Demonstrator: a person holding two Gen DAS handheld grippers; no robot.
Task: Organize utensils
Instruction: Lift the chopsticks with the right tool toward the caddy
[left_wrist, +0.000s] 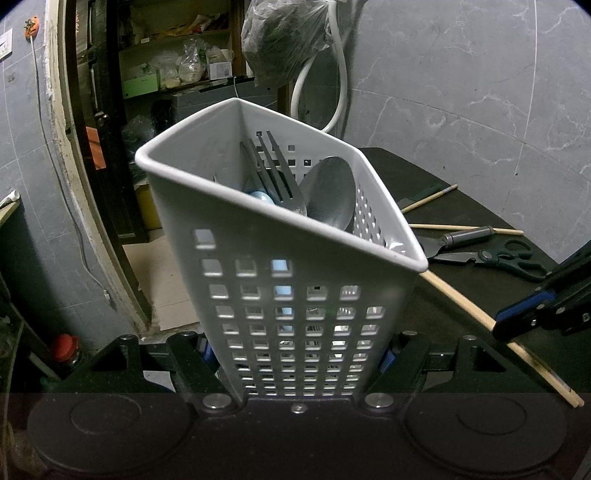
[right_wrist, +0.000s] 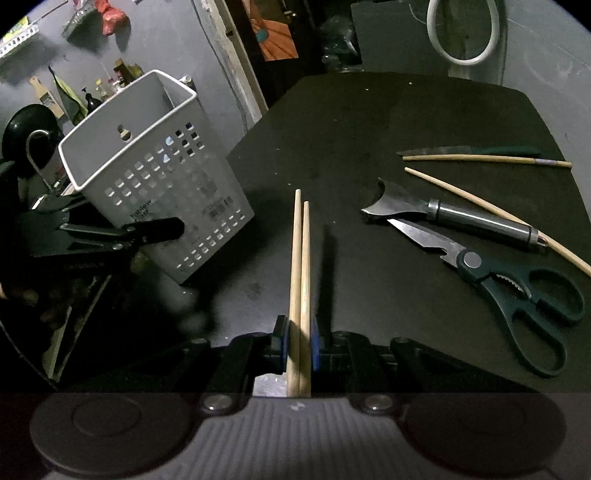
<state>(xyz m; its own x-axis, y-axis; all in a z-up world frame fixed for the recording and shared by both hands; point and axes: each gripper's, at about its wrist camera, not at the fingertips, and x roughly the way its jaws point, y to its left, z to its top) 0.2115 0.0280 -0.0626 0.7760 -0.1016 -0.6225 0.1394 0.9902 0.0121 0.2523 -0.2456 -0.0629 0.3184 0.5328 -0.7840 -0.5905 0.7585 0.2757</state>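
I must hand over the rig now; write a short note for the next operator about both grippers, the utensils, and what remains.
Left gripper: shut on the white basket, held tilted at the table's edge.
Right gripper: shut on two chopsticks, lifted above the black table.
Done: a fork, a spoon and a light blue item are inside the basket.
Left on the table: scissors, a metal-handled tool, a knife, two loose chopsticks.
Next, probably: put the held chopsticks into the basket, then the rest.
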